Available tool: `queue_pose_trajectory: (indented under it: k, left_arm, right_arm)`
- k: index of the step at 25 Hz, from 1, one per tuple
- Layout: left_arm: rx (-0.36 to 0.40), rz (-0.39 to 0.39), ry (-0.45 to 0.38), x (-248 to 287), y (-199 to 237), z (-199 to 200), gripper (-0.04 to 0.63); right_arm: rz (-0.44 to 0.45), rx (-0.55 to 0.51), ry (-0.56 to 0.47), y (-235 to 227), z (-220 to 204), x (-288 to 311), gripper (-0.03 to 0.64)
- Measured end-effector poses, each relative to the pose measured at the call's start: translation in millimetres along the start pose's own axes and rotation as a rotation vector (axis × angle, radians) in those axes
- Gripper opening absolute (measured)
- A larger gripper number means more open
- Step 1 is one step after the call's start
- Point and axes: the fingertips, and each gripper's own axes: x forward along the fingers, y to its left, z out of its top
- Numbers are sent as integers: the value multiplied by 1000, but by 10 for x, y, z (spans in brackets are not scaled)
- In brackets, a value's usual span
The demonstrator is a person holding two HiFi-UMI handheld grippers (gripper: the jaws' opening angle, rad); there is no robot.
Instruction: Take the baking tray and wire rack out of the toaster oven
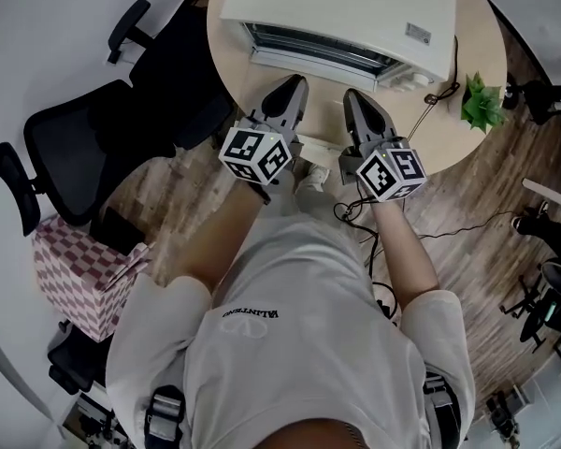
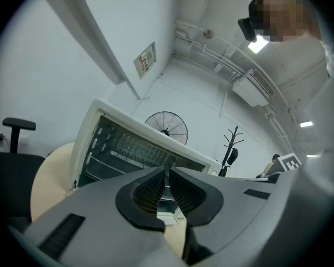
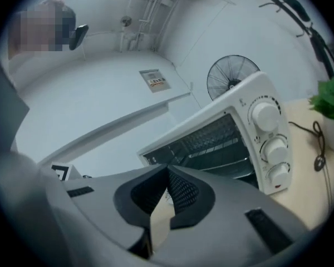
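Note:
A white toaster oven (image 1: 341, 12) stands on a round beige table (image 1: 449, 129) with its front open. Inside it I see the wire rack (image 2: 131, 146) (image 3: 211, 133), and below it what looks like the baking tray (image 3: 236, 161). My left gripper (image 1: 294, 84) (image 2: 167, 171) hovers just in front of the opening, shut with nothing between its fingers. Beside it my right gripper (image 1: 353, 98) (image 3: 167, 168) is also shut and empty. Both point at the oven and stand a short way from it, touching nothing.
Three knobs (image 3: 270, 143) run down the oven's right side. A potted green plant (image 1: 481, 101) and a dark cable (image 1: 441, 90) lie on the table to the right. A black office chair (image 1: 93, 138) and a checkered box (image 1: 79, 274) stand at the left.

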Motion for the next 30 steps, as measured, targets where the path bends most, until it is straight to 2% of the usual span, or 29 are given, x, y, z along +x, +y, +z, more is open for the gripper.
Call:
queue_pose_trajectory:
  k: [4,10,16,18,21,28,30]
  left_arm:
    - [-105,-14,25,135,224,-160,29]
    - [-267,-40,20,283,487,-299,37]
    - [-364,-82,3,506,609,-340,79]
    - [-406,-92,-1,550,657,-366,87]
    - [-486,-116,-20,607,729,-406,97]
    - [-598,-156,-57,703,854,-452,144]
    - [-623,-154,-62,726,880,-472,144]
  right_arm:
    - [-19,133,-3,-153,-121,193,3]
    - [-42,241,5,-349,-273,416,3]
    - [-46,382,-30,-490,-353,624,3]
    - [-30,429,-51,-506,-365,687,80]
    - [-38,486,-80,-577,-386,760,80]
    - [-30,629,-186,-735,-334,834,80]
    - [-24,651,-194,-743,-349,838,130]
